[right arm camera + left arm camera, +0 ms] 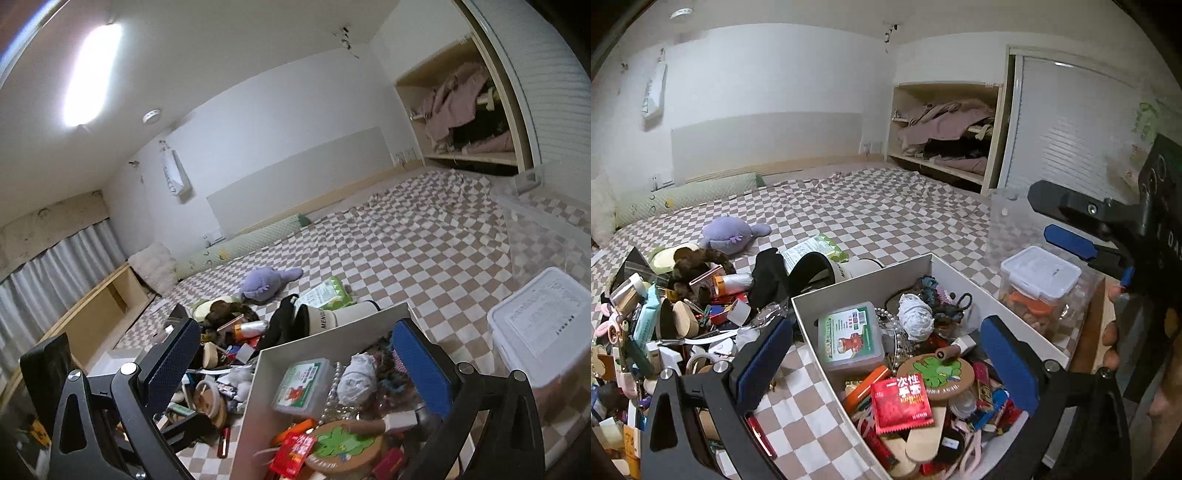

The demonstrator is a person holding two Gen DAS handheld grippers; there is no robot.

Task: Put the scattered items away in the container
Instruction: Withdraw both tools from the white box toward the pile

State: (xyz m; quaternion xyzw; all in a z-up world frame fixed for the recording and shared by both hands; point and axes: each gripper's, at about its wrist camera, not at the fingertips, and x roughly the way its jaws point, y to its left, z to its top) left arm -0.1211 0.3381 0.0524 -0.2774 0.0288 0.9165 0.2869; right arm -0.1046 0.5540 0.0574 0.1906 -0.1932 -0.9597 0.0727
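Container, a white box on the checkered bed, sits at my 6 o'clock, part-filled with oddments. Scattered items lie heaped at 9 o'clock. My left tool and right tool both hang above the box, fingers apart, empty.

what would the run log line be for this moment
left gripper: open, empty, over white cardboard box | right gripper: open, empty, over box | box: part filled | scattered clutter pile: left of box on checked sheet
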